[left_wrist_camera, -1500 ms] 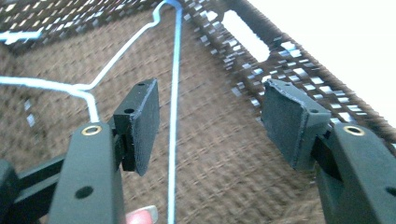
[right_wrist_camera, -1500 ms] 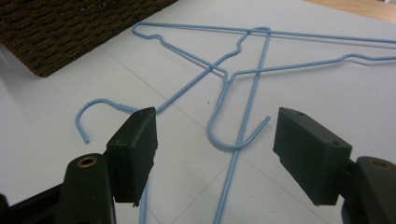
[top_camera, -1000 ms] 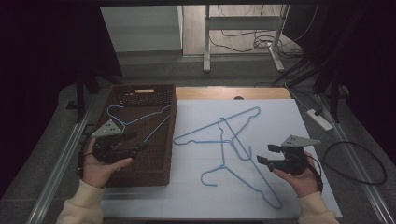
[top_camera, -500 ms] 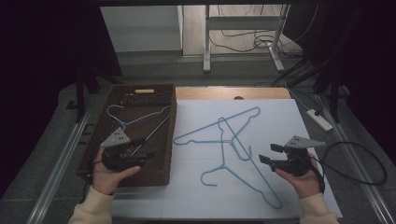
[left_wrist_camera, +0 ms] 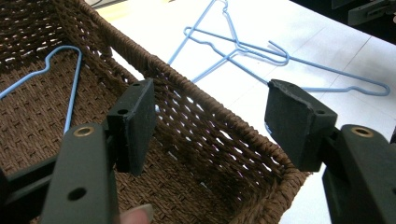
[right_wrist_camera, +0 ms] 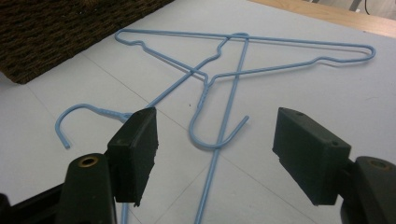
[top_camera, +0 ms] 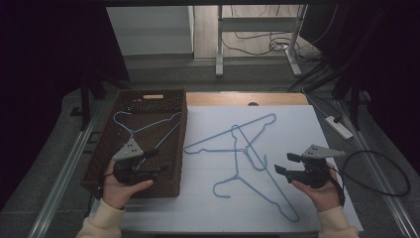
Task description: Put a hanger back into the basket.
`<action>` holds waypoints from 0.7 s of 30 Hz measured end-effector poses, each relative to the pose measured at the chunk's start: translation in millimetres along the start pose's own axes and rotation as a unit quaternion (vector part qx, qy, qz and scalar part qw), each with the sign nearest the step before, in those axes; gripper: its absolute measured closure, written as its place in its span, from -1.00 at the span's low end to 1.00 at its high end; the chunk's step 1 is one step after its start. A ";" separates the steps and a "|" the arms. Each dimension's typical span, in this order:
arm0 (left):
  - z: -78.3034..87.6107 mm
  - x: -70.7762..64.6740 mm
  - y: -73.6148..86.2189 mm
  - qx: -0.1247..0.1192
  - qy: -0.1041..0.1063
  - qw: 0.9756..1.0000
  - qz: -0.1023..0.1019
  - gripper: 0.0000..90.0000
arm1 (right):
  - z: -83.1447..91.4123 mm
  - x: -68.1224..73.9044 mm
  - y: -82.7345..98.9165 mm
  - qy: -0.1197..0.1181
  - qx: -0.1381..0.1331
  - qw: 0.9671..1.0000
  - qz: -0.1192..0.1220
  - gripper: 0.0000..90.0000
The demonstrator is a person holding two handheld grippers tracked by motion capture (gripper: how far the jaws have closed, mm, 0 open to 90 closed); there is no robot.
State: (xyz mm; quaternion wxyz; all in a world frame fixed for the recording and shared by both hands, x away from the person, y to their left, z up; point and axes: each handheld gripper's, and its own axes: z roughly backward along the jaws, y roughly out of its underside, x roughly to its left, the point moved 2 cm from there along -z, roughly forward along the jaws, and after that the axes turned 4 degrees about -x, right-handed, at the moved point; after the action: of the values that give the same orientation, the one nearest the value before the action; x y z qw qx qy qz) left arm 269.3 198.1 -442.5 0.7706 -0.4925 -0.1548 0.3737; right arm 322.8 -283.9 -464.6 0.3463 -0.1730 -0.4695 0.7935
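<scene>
Hangers, blue wire ones, are the business here: one hanger in the basket lies flat on the woven bottom toward the far end, and two crossed hangers lie tangled on the white sheet that covers the table, their hooks overlapping near the middle. Left gripper hovers over the near end of the brown wicker basket, jaws standing wide apart with nothing between them; in the left gripper view the basket's rim runs right between the two black pads. Right gripper sits just beside the lower arm of the crossed pair, jaws spread too and empty, and in the right gripper view a hook curls on the sheet just ahead of the gap
</scene>
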 end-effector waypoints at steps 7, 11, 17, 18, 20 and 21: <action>-2.9 -1.4 4.1 0.008 0.006 1.000 -0.001 -0.23 | -5.6 0.6 0.6 0.003 0.014 1.000 0.003 -0.30; -1.9 -2.4 4.2 0.006 0.009 1.000 -0.004 -0.23 | -9.1 1.0 0.7 0.018 0.026 1.000 0.001 -0.30; -0.1 -2.0 2.7 -0.002 0.005 1.000 -0.004 -0.22 | -19.3 8.3 -3.2 0.031 0.045 0.998 0.012 -0.29; -0.2 -2.0 2.6 -0.003 0.004 1.000 -0.003 -0.22 | -22.0 9.6 -3.6 0.034 0.052 0.998 0.017 -0.29; -1.4 -2.5 3.3 0.000 0.004 1.000 -0.003 -0.22 | -28.0 12.1 -4.3 0.040 0.064 0.997 0.023 -0.29; -2.2 -2.9 3.8 0.003 0.005 1.000 -0.004 -0.22 | -31.3 13.0 -4.7 0.042 0.070 0.996 0.025 -0.29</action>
State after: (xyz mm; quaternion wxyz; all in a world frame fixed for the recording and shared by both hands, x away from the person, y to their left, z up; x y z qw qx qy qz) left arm 267.1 195.4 -446.4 0.7743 -0.4913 -0.1516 0.3688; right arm 334.3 -253.5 -475.4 0.3567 -0.1930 -0.3932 0.8252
